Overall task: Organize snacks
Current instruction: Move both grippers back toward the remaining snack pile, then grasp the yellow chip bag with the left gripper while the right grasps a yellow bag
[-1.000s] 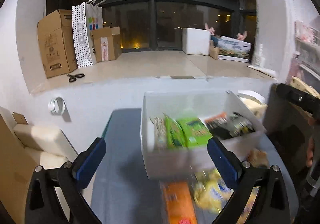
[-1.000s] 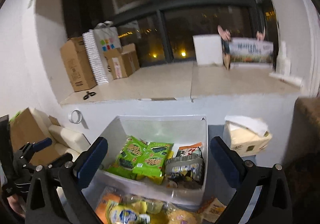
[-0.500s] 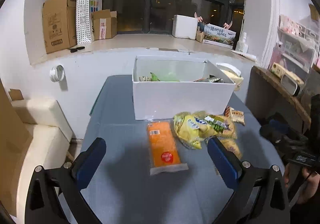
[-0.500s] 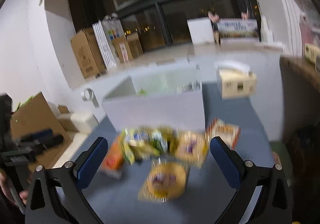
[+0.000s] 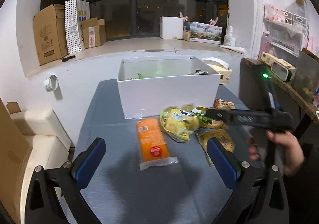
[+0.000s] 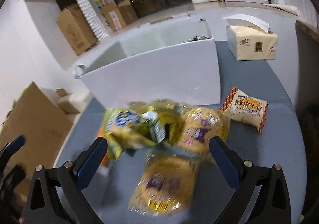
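Note:
A white box (image 5: 169,88) stands on the grey table (image 5: 123,188) with green and dark snack packs inside. In front of it lie an orange pack (image 5: 152,140), a yellow-green chip bag (image 5: 179,122) and golden snack bags. My left gripper (image 5: 155,156) is open and empty above the orange pack. My right gripper (image 6: 157,152) is open and low over the pile: the chip bag (image 6: 127,126), a golden bag (image 6: 201,130), another golden bag (image 6: 165,184). A cream and orange checked pack (image 6: 247,110) lies to the right. The right gripper also shows in the left wrist view (image 5: 211,114).
A tissue pack (image 6: 253,44) stands right of the box. A window ledge behind holds cardboard boxes (image 5: 49,32), a paper bag and a white foam box (image 5: 171,27). A cream sofa (image 5: 37,134) is left of the table, a wooden shelf (image 5: 283,84) on the right.
Both grippers have pulled back from over the box and dropped toward the table. The right one has closed in on the snack pile. Both stayed open.

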Demonstrator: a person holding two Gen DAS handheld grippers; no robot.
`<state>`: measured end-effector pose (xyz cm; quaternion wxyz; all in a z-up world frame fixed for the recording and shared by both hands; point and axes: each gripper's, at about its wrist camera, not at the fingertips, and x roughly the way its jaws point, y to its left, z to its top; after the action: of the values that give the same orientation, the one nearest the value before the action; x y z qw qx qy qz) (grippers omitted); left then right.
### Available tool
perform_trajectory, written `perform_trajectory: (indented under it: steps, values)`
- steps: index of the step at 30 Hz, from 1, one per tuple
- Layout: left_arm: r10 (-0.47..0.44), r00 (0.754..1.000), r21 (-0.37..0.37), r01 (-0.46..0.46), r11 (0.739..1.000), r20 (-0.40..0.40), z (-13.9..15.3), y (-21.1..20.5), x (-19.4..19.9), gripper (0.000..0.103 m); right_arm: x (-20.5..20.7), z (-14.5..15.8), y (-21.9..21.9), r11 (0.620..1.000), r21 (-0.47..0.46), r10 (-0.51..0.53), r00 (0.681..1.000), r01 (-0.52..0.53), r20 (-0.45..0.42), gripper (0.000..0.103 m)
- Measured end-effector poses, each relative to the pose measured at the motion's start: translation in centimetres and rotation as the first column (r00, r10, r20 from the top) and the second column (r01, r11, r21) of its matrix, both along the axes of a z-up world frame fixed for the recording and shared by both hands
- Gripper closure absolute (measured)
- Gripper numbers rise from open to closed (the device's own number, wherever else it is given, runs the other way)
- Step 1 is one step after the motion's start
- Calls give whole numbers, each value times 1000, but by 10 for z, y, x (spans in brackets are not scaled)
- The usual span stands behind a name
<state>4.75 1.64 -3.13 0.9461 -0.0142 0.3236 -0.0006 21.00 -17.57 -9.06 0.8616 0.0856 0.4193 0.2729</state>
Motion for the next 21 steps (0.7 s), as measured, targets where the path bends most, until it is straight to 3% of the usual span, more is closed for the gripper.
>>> perform_trajectory:
  steps: [2,8,14,15,16,17,18,21]
  values:
    - [-7,1000,-23,7,1000,-12,-3,3,2,0,11,-4,4,1000,20,9,1000,-9,-19,0]
    - [24,999,-47,-25,999,-26,-8,12,4,0,28,-14,26,997,-71,17,1000,-18,-18,0]
    - [39,998,-48,-41,998,-48,-13,17,6,0,38,-28,23,1000,-9,10,997,-11,-80,2]
    - [40,998,-51,-43,998,-53,-15,18,7,0,38,-29,21,1000,3,12,996,-12,-88,5]
    - [40,998,-55,-43,998,-57,-16,19,8,0,36,-28,19,1000,-1,5,997,-5,-80,20]
    - [39,997,-62,-43,997,-65,-18,20,9,0,35,-27,18,1000,-13,0,997,-1,-79,50]
    - [39,997,-66,-43,997,-72,-20,20,11,0,35,-28,18,999,-33,-8,996,5,-87,65]
    - [37,996,-50,-41,998,-85,-25,18,14,0,27,-27,14,1000,-7,16,996,-17,-85,64]
